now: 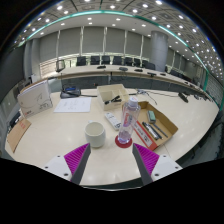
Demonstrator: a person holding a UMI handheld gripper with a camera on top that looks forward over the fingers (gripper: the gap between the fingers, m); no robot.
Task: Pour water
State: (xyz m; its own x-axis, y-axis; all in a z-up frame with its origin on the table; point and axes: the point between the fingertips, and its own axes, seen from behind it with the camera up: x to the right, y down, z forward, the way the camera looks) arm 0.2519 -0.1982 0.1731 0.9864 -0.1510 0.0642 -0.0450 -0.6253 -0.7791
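Bottle (127, 117): clear plastic, upright on a red coaster (123, 142), just ahead of the jaws.
Label: pale band, writing unreadable.
Cup (95, 134): white, just beside bottle.
Gripper (111, 158): jaws wide apart, holding nothing.
Boxes (152, 127): open cardboard, behind bottle.
Table (50, 135): pale, large.
Room: office, desks, ceiling lights.

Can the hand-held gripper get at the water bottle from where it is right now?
Probably yes. The water bottle stands upright just ahead of the open hand-held gripper, roughly between its fingers, with nothing in front of it. The white cup sits beside it, slightly apart.
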